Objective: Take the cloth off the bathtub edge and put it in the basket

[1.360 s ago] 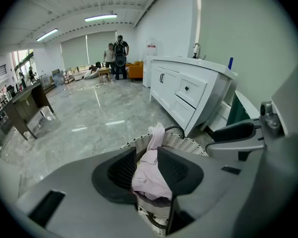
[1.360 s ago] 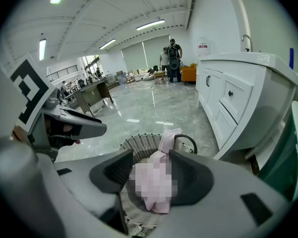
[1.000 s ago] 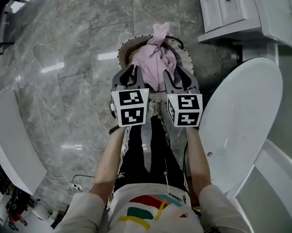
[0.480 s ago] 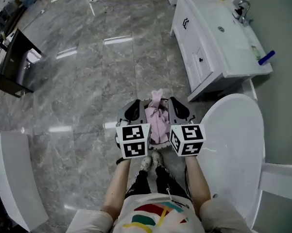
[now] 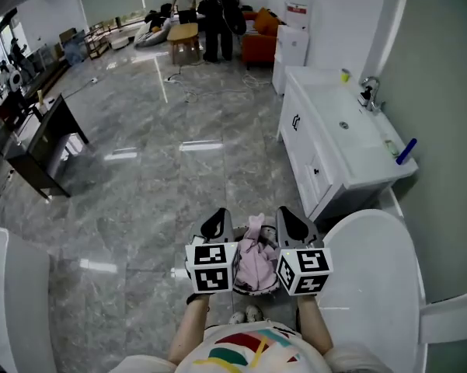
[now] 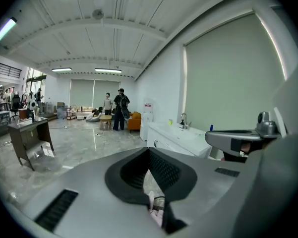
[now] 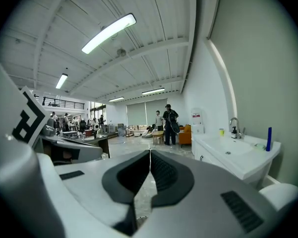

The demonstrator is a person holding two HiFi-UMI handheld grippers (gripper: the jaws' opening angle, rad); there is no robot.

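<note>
The left gripper (image 5: 217,222) has its grey jaws pressed together with nothing between the ribbed black pads; the left gripper view (image 6: 149,150) shows them meeting in one thin seam. The right gripper (image 5: 291,219) is likewise fully closed and empty, pad against pad in its own view (image 7: 149,152). They are held side by side, apart from each other, each with its black-and-white marker cube nearest the person.

Directly below, showing between them, a round basket (image 5: 256,291) stands on the floor, and a crumpled pink cloth (image 5: 255,259) lies heaped inside it, one soft fold poking above the rest. A sliver of that cloth (image 6: 155,213) also shows under the left jaws. Neither gripper touches cloth or basket.

Just right of the basket is a glossy white oval bathtub (image 5: 373,282). Beyond it a white vanity counter (image 5: 326,150) with cupboard doors carries a sink and a chrome tap. The floor (image 5: 163,193) is polished grey marble with streaks of reflected light.
</note>
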